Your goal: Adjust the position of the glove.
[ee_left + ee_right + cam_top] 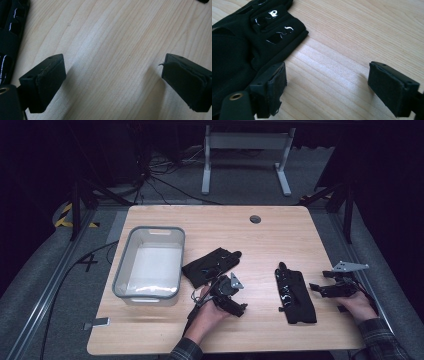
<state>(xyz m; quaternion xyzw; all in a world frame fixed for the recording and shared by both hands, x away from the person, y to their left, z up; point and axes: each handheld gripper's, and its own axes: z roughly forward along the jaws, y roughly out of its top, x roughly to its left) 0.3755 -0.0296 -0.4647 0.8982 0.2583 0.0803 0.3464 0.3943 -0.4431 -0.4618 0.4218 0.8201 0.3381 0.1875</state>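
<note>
Two black gloves lie on the wooden table (pixel 260 240). One glove (pixel 212 265) is crumpled near the middle, and the other glove (pixel 296 295) lies flat to its right. My left gripper (pixel 235 302) is held just below the crumpled glove. Its jaws (pixel 112 67) stand open over bare wood, with a black glove (pixel 10 30) at that view's left edge. My right gripper (pixel 316 287) is just right of the flat glove, pointing toward it. It (pixel 328 72) is open with nothing between the pads, and the glove (pixel 249 37) with its shiny knuckle patches lies by its left jaw.
A grey bin (pixel 122 270) with a white inside stands at the table's left. A round cable hole (pixel 255 219) sits near the far edge. Bare wood stretches between and behind the gloves. A white desk frame (pixel 245 155) stands on the floor beyond.
</note>
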